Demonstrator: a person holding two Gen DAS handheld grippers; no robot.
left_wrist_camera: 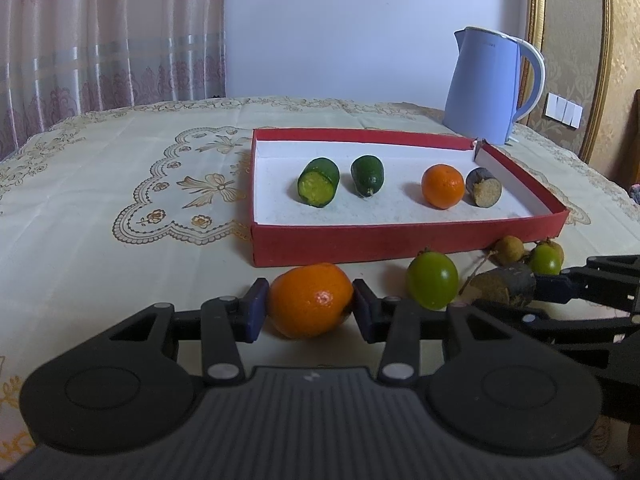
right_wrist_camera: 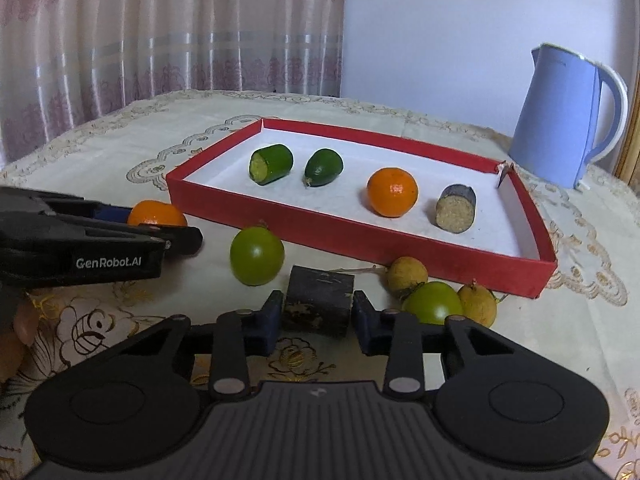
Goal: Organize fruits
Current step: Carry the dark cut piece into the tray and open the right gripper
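Observation:
My left gripper is shut on an orange tangerine on the tablecloth in front of the red tray. My right gripper is shut on a dark cylinder piece, also on the cloth. The tray holds two green cucumber pieces, a tangerine and a dark cut cylinder. A green round fruit lies between the grippers. Another green fruit and two yellowish longans lie right of the cylinder.
A blue kettle stands behind the tray's right corner. The table has an embroidered cream cloth. Curtains hang behind at left. A gold-framed panel is at right.

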